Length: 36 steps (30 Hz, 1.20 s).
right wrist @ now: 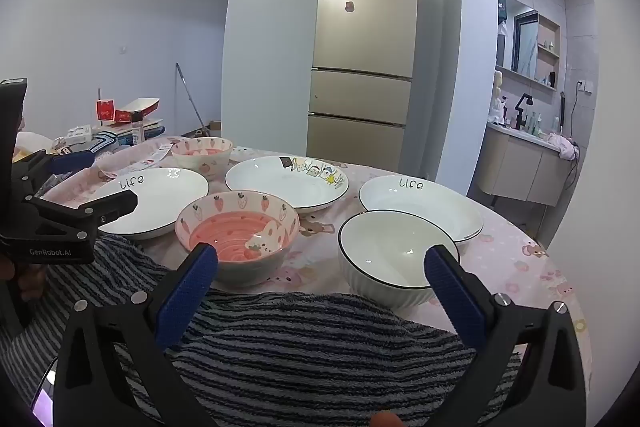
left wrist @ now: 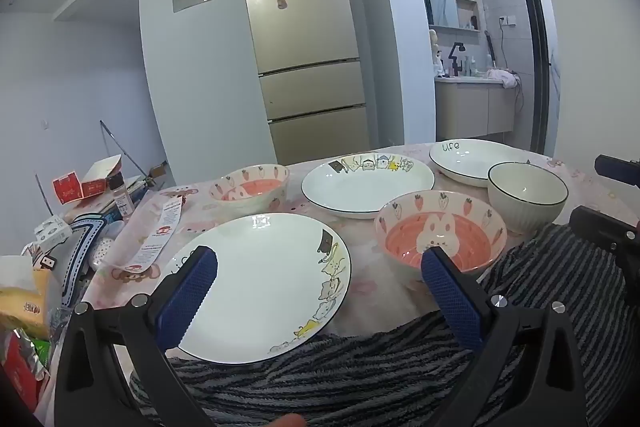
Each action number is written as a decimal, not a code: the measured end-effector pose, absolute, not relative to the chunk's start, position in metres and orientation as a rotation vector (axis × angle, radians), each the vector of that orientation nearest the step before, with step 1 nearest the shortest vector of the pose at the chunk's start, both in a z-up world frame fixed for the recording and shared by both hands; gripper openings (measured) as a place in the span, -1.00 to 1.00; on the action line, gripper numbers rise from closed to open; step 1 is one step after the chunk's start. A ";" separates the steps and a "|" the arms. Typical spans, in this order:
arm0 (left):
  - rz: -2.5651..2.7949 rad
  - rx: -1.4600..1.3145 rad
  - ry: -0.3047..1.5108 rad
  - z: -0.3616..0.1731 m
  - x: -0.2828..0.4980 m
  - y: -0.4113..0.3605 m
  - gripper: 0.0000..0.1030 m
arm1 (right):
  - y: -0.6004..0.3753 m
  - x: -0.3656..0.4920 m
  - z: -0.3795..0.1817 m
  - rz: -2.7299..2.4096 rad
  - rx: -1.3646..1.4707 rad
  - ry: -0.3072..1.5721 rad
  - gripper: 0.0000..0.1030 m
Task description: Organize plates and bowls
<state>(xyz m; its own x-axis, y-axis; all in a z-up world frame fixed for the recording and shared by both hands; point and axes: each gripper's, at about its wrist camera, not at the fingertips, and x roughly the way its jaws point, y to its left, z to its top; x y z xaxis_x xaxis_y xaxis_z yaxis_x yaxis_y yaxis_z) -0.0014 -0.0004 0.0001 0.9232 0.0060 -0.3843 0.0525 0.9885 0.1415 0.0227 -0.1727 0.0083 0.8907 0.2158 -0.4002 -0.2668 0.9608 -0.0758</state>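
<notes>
Both the left gripper [left wrist: 319, 261] and the right gripper [right wrist: 321, 261] are held wide open and empty above a striped towel [right wrist: 320, 339]. Beyond them, three plates [right wrist: 288, 183] and three bowls [right wrist: 238, 231] are spread over the table [right wrist: 532, 267], the white bowl [right wrist: 394, 255] nearest on the right.
</notes>
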 end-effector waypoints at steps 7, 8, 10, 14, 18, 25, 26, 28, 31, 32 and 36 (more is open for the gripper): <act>-0.041 0.103 0.406 0.000 -0.003 0.005 1.00 | -0.175 0.022 0.009 0.255 -0.115 0.390 1.00; -0.043 0.094 0.407 0.001 -0.004 0.007 1.00 | -0.174 0.021 0.009 0.254 -0.117 0.387 1.00; -0.034 0.094 0.411 -0.001 -0.003 0.006 1.00 | -0.172 0.022 0.010 0.257 -0.128 0.395 1.00; -0.042 0.117 0.418 0.000 -0.002 0.003 1.00 | -0.170 0.021 0.009 0.258 -0.128 0.395 1.00; -0.042 0.120 0.423 0.001 -0.001 0.003 1.00 | -0.174 0.021 0.011 0.261 -0.123 0.394 1.00; -0.042 0.118 0.420 0.002 -0.003 0.003 1.00 | -0.173 0.020 0.011 0.268 -0.127 0.395 1.00; -0.042 0.118 0.420 0.003 -0.003 0.003 1.00 | -0.172 0.021 0.012 0.268 -0.126 0.396 1.00; -0.040 0.121 0.419 0.004 -0.003 0.003 1.00 | -0.173 0.021 0.012 0.267 -0.123 0.398 1.00; -0.040 0.122 0.419 0.005 -0.004 0.004 1.00 | -0.174 0.022 0.012 0.269 -0.115 0.399 1.00; -0.040 0.123 0.419 0.005 -0.004 0.004 1.00 | -0.174 0.022 0.011 0.269 -0.113 0.399 1.00; -0.039 0.123 0.417 0.006 -0.004 0.004 1.00 | -0.174 0.022 0.011 0.269 -0.117 0.399 1.00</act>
<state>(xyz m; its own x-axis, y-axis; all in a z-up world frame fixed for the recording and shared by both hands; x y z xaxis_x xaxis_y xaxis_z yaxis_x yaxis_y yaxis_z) -0.0040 0.0043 0.0058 0.9135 -0.0128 -0.4067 0.0633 0.9918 0.1110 0.0218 -0.1745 0.0114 0.8867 0.2354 -0.3979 -0.2811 0.9578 -0.0597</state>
